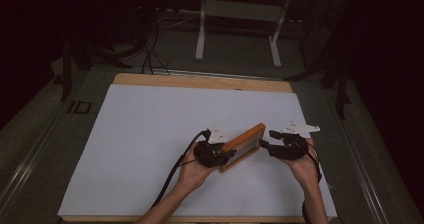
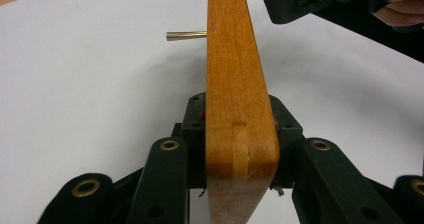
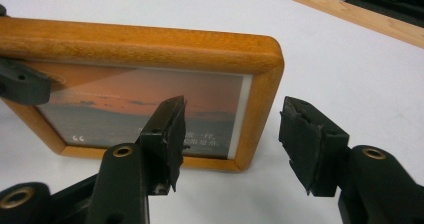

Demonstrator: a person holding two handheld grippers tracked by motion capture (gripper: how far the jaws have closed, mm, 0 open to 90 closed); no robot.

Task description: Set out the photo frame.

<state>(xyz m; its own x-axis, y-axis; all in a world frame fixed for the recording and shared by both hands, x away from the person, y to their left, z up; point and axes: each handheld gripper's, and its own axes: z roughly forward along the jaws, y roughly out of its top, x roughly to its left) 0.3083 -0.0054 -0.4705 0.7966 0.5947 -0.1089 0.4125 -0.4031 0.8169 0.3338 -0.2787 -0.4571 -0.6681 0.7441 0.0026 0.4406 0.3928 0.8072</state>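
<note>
Left gripper [image 1: 226, 155]: we have its jaws clamped across the thickness of the wooden photo frame [image 1: 243, 146], pads pressing on both faces at one end; the left gripper view looks straight along the frame's edge [image 2: 235, 84].
Metal pin [image 2: 186, 35]: a thin rod sticks out sideways from one face of the frame, likely a stand leg; we cannot tell more.
Frame's place: held on edge over the white sheet [image 1: 150, 149], near the table's [image 1: 200, 81] front right; we cannot tell whether its lower edge touches the sheet.
Long axis: it runs from our left gripper up and away towards the right.
Right gripper [image 1: 270, 140]: jaws stand wide, nothing between them.
Key relation: from the right gripper [image 3: 231, 144], the frame's [image 3: 150, 49] glazed face and near corner lie just ahead, slightly left of the gap.
Nearer free hand: the right; we judge a short move forward and left would bring that corner between its jaws.
</note>
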